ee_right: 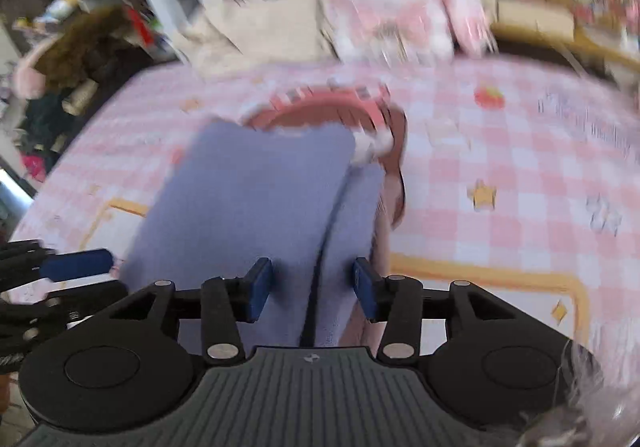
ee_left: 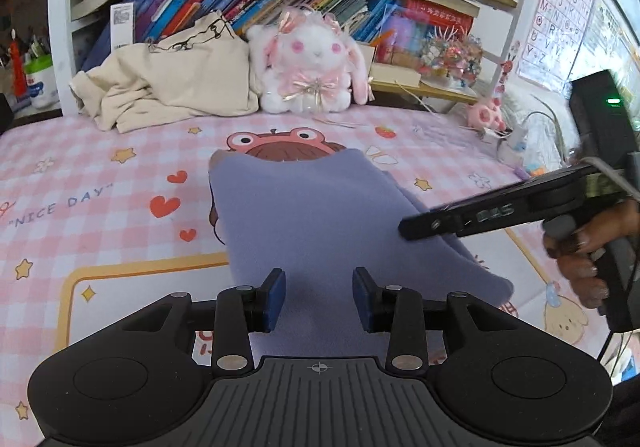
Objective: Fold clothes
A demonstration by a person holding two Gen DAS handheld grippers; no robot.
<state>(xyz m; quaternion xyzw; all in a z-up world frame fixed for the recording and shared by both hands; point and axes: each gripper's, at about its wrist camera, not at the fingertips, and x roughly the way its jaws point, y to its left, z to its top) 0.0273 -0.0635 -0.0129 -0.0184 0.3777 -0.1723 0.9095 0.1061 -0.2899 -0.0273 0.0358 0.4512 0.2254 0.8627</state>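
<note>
Pink checked bed sheet with cartoon prints [ee_left: 100, 183]: landmark surface. Crumpled cream fabric garment [ee_left: 172, 87]: far-left area of sheet, against bookshelf. Folded lavender soft-knit garment [ee_left: 320, 223]: centre of sheet, partly covering frog print. White-and-pink plush rabbit [ee_left: 316, 67]: far edge of sheet, just beside cream garment. Left gripper [ee_left: 319, 297]: over near edge of lavender garment, blue pads parted, nothing clamped. Right gripper [ee_right: 313, 289]: pads apart, straddling garment's right fold, no pinch visible; view blurred.

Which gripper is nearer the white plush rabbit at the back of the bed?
Right, slightly. The right gripper reaches over the purple cloth's right side; the left gripper hangs over its near edge, farther from the rabbit.
</note>
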